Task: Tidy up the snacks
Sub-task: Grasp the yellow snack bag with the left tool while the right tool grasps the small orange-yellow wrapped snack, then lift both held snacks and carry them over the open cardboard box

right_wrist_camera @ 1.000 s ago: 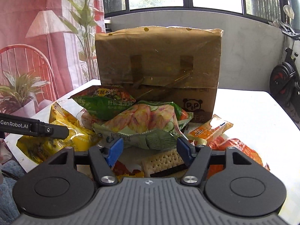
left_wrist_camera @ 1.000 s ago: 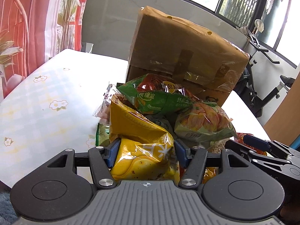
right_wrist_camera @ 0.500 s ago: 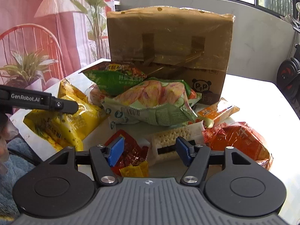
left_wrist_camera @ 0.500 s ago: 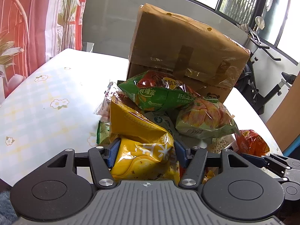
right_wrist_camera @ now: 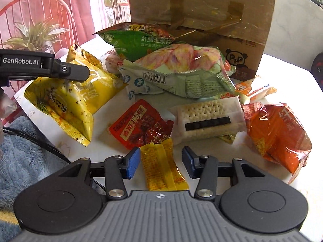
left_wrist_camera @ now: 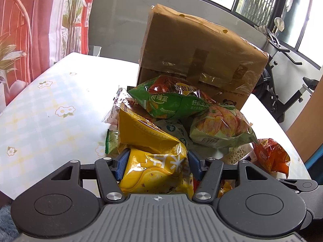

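L gripper [left_wrist_camera: 157, 164] fingers clamp yellow bag [left_wrist_camera: 155, 167] | snack pile [left_wrist_camera: 191, 117] ahead | cardboard box [left_wrist_camera: 201, 60] behind

I note the snack bags [right_wrist_camera: 177, 70] piled on the table [left_wrist_camera: 50, 111] before the cardboard box [right_wrist_camera: 201, 20]; cracker pack [right_wrist_camera: 208, 119] lies in front of them.

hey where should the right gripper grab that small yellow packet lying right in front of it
Grip the yellow packet across its narrow width near the close end, coming straight down from above. It lies flat and lengthwise between the open right gripper fingers, and its far end touches the red packet, so stay clear of that end.
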